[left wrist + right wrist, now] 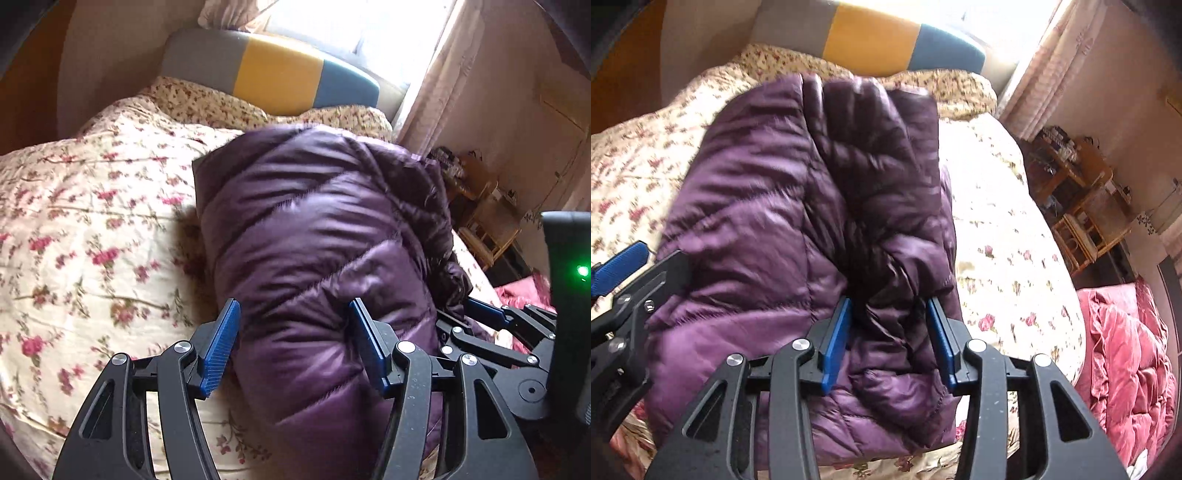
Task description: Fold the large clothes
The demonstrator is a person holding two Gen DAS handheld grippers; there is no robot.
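Purple puffer jacket [314,236] centre frame | slick, soft, bulky | I grab hem | left gripper [293,343] spread | right gripper [890,339] loosely straddles folded edge

You see a shiny purple quilted jacket [314,236] on a cream bedspread [92,221] with pink flowers; the headboard [273,74] is grey, yellow, blue.

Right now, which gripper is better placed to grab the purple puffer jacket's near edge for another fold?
Right, probably. The right gripper has a bunched fold of the purple puffer jacket between its jaws. The left gripper straddles the jacket's broad puffy end, jaws wide.
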